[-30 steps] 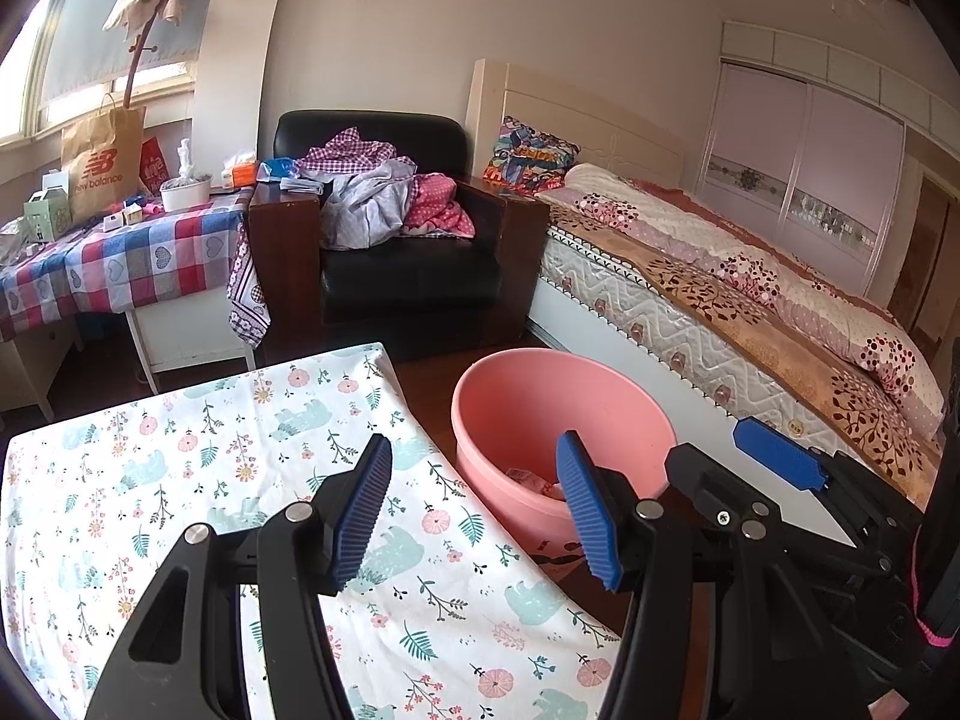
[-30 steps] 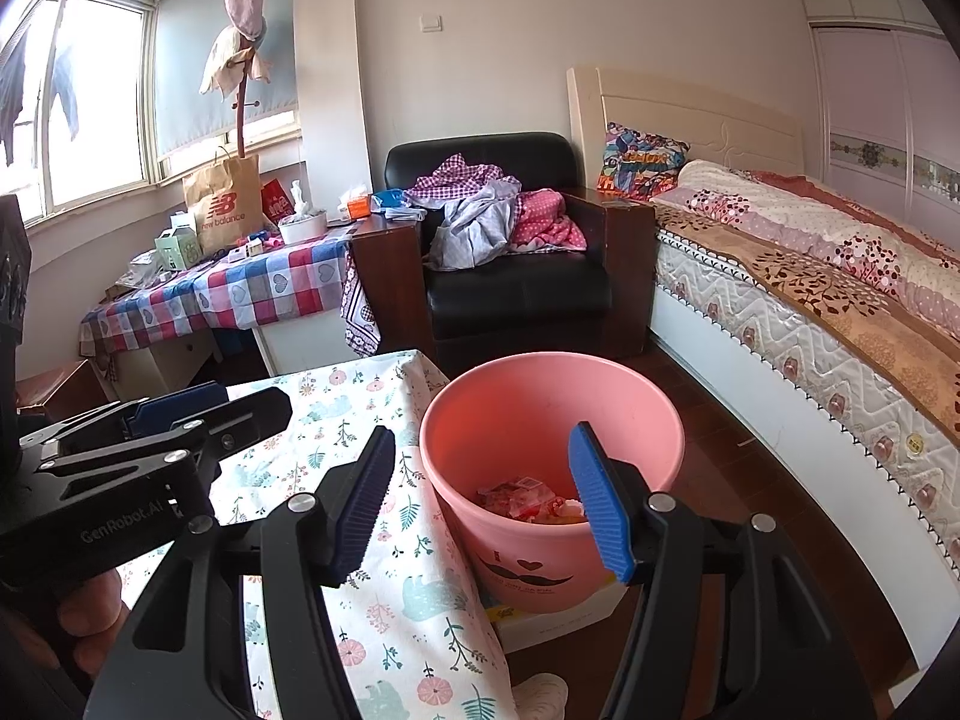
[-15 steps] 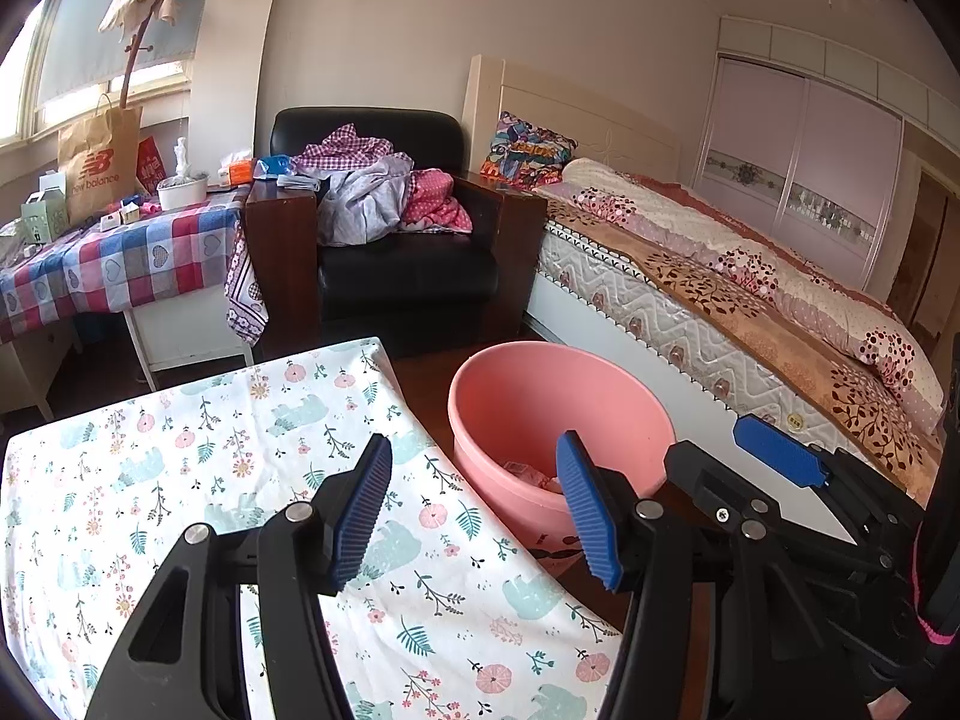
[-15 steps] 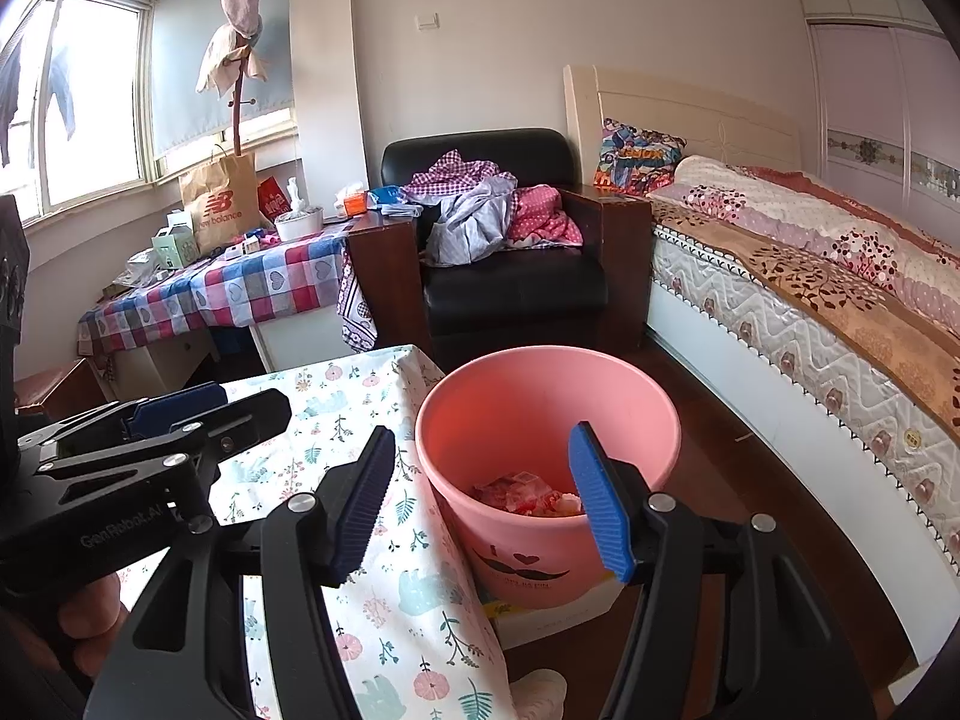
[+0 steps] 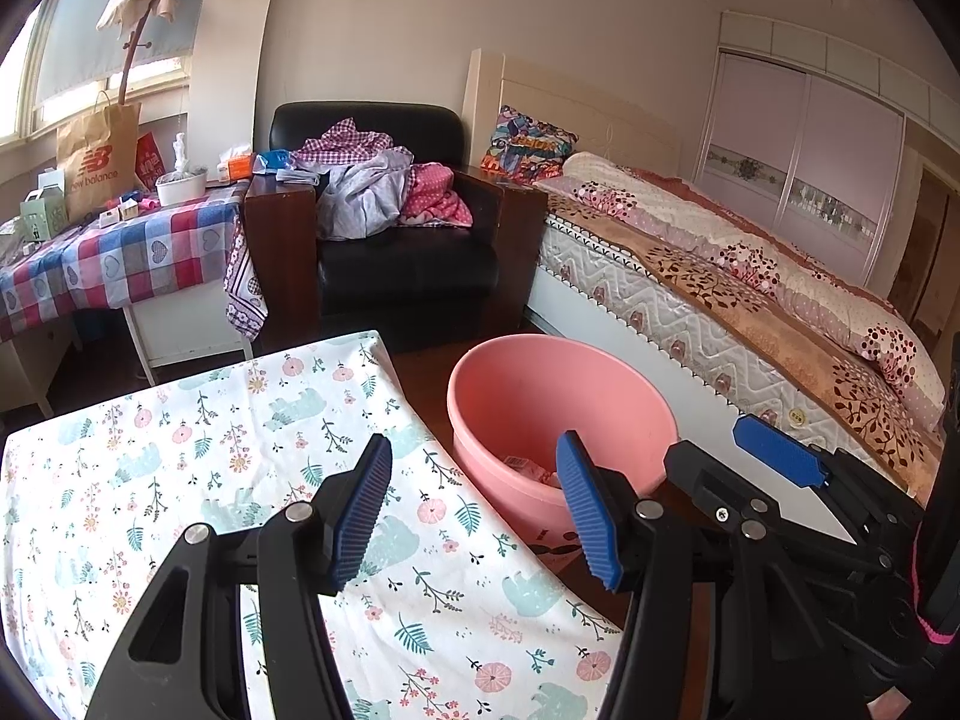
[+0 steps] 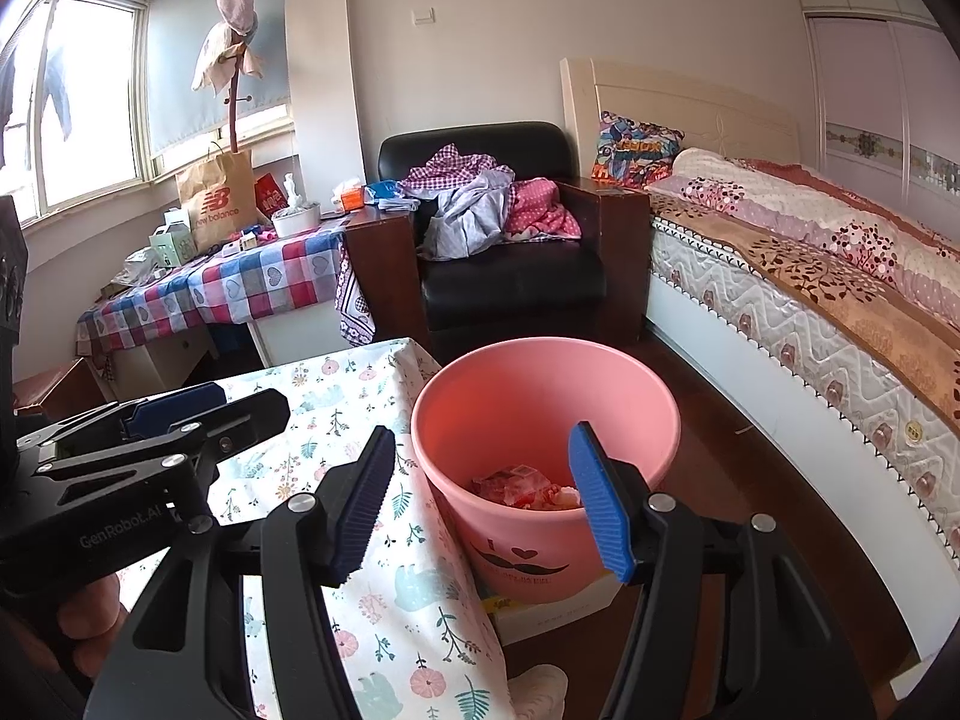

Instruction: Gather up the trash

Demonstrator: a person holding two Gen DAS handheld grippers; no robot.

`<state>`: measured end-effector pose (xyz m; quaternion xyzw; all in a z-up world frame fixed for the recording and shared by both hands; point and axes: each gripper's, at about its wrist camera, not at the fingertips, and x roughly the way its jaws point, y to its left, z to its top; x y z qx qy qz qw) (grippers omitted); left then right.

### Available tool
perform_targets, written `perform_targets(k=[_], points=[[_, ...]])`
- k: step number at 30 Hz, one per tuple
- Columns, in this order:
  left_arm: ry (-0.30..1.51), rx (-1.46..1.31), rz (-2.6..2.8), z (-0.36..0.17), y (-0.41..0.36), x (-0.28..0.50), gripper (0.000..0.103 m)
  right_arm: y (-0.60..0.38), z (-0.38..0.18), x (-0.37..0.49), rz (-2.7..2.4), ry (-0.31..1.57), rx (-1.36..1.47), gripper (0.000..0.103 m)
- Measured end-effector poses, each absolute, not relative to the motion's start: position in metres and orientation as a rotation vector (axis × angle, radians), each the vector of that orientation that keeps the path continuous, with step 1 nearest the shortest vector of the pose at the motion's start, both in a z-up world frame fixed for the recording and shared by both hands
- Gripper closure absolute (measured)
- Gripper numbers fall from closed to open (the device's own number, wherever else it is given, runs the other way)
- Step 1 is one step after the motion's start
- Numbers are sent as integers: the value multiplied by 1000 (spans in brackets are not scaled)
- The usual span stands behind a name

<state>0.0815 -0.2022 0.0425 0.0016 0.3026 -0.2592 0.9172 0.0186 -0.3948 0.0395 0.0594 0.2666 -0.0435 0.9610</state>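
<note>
Spanning lower left of both views: floral-cloth tabletop [image 5: 198, 468], bare of visible trash. Just right of it, lower centre: pink bin [image 6: 543, 420], wrappers [image 6: 516, 483] at its bottom, partly hidden behind right tongs [image 6: 480, 501]. Right tongs nearer the bin than left tongs [image 5: 474, 507]. Both tongs parted wide, gripping nothing. Any remaining trash: cannot tell.

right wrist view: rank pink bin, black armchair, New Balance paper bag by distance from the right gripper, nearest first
From the right gripper, jaws open and empty:
1. Pink bin, just beyond the fingertips, beside the floral-cloth table, wrappers inside.
2. Black armchair, mid-room past the bin, clothes piled on it.
3. New Balance paper bag, far left on the checkered table by the window.
</note>
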Motion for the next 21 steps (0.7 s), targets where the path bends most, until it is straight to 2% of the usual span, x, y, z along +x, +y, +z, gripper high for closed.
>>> perform_targets(k=[21], points=[[636, 10, -530, 34, -203, 84, 47, -391, 27, 17, -92, 550, 123, 42]])
